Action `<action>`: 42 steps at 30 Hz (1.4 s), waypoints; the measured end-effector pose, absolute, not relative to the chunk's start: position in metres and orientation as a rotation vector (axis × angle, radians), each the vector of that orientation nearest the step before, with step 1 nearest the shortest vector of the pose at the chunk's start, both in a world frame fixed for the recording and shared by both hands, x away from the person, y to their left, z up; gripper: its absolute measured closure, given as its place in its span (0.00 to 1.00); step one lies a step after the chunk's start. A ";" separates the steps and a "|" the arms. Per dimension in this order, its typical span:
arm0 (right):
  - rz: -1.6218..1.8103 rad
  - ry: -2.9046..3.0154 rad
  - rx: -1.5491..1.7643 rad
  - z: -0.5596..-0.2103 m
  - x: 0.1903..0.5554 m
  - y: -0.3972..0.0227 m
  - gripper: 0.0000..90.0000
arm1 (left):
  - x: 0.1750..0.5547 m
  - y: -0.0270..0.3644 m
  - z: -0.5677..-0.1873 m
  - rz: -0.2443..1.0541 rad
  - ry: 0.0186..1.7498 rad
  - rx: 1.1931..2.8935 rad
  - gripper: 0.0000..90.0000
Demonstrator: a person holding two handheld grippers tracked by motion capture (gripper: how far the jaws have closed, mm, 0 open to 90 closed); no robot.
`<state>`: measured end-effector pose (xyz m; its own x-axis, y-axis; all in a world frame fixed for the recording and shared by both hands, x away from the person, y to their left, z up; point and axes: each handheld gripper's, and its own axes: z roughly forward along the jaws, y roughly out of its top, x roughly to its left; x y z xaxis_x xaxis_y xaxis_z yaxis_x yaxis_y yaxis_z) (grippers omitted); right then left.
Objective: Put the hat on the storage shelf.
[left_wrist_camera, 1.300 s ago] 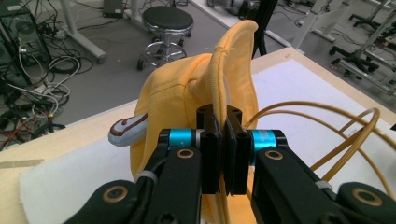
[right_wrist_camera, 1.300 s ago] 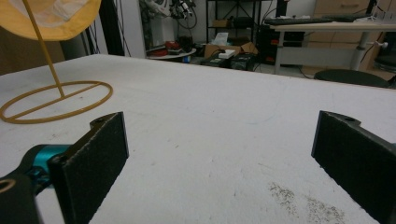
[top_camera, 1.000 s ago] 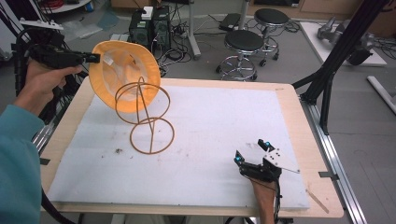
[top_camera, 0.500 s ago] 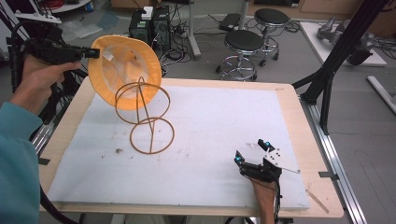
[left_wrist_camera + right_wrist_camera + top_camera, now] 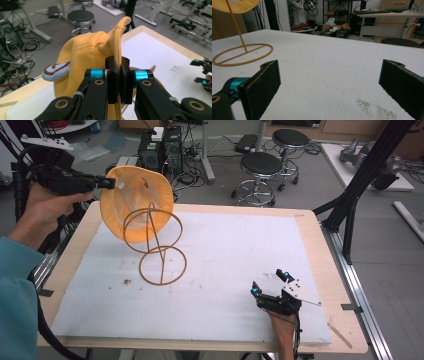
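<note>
Lifted a little higher and leftward than before, the left gripper (image 5: 106, 182), jaws clamped on the yellow hat's (image 5: 134, 202) brim, held it half off the wire stand (image 5: 156, 247), removal unfinished, while the right gripper (image 5: 268, 290) rested agape on the table (image 5: 310, 240).

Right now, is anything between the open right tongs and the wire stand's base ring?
Nothing visible: bare white foam board lies between the right tongs and the yellow wire stand's base ring.

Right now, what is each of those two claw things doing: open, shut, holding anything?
Left gripper: fingers shut on the brim of the yellow hat, held at the wire stand.
Right gripper: fingers wide open, holding nothing, low over the white mat.
</note>
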<state>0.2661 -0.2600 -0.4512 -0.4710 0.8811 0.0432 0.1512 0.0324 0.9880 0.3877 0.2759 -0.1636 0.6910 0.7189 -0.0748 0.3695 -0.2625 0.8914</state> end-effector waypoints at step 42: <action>1.498 1.690 1.066 -0.451 0.266 -0.261 0.03 | 0.346 0.174 -0.192 0.280 0.650 2.053 0.95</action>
<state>0.2658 -0.2606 -0.4510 -0.4720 0.8799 0.0546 0.1597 0.0245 0.9869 0.3460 0.1743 -0.1923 0.8336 0.5496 -0.0560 0.3369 -0.4253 0.8400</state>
